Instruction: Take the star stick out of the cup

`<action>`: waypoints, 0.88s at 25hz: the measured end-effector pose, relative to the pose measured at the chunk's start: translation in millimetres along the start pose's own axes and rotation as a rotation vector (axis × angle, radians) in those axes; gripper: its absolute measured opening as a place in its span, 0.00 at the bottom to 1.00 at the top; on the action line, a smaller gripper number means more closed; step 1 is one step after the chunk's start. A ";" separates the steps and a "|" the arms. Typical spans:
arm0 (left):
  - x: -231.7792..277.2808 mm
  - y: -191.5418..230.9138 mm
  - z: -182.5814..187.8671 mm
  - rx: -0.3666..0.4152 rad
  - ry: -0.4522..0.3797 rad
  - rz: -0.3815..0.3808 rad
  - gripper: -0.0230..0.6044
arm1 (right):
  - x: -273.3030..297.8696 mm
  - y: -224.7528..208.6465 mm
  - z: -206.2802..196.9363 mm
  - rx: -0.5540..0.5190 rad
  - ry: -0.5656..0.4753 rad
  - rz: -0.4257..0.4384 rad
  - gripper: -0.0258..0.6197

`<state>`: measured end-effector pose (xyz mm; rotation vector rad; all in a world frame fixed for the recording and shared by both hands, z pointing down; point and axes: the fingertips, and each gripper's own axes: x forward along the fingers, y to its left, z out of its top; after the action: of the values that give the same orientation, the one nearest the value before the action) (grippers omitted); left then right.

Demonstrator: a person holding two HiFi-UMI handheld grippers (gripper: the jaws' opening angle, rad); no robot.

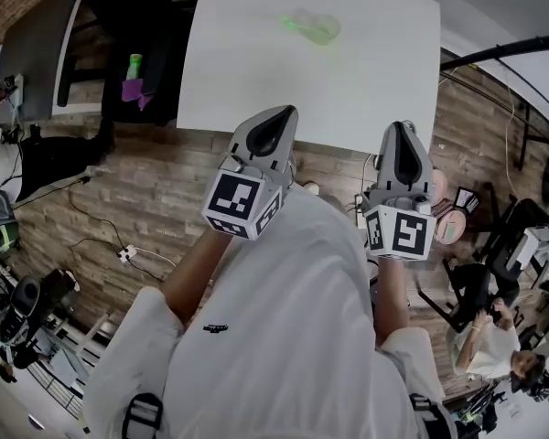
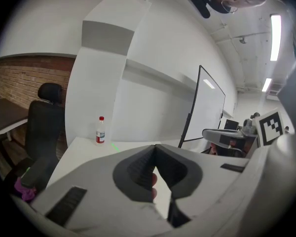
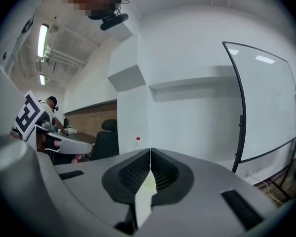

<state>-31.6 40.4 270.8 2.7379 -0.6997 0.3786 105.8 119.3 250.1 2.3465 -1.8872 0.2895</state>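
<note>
Left gripper point(image 1: 276, 117) held low, near person's chest, short of table point(image 1: 247, 71) edge; jaws closed tip to tip, nothing between them. Right gripper point(image 1: 401, 128) beside it, well apart from it, same height; jaws also closed and empty. Both point toward table. Cup point(image 1: 320, 29), clear, stands on far part of table, well apart from both grippers. Star stick point(image 1: 296, 24), green, is in cup and leans out to left; star shape too blurred to see. Bottle point(image 2: 100, 130) with red cap stands at far table end.

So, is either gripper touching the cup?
No, the left gripper and right gripper hover by the table's near edge, far from the cup.
</note>
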 end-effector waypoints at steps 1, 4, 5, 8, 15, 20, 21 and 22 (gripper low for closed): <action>5.3 7.9 -0.3 -0.005 0.009 -0.005 0.03 | 10.0 1.7 2.2 0.000 0.002 -0.002 0.03; 24.9 28.8 1.4 -0.011 0.029 -0.022 0.03 | 40.4 2.6 7.1 -0.002 0.003 -0.004 0.03; 30.9 34.8 3.7 -0.012 0.030 -0.030 0.03 | 49.7 3.0 7.3 -0.008 0.006 -0.003 0.03; 47.1 54.0 11.7 -0.013 0.027 -0.040 0.03 | 78.0 7.5 6.9 -0.054 0.025 0.016 0.03; 70.6 76.6 15.1 -0.057 0.045 0.018 0.03 | 124.6 14.0 8.0 -0.139 0.058 0.149 0.04; 78.3 88.9 5.3 -0.104 0.069 0.085 0.03 | 149.5 19.4 -0.5 -0.134 0.074 0.236 0.04; 80.9 91.2 3.9 -0.106 0.071 0.097 0.03 | 154.8 20.6 -2.6 -0.132 0.077 0.254 0.04; 84.3 92.7 3.5 -0.106 0.071 0.109 0.03 | 159.9 20.7 -4.5 -0.136 0.081 0.274 0.04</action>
<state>-5.9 -74.4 314.1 2.5803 -0.8281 0.4475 118.2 -36.7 289.1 1.9612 -2.1162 0.2665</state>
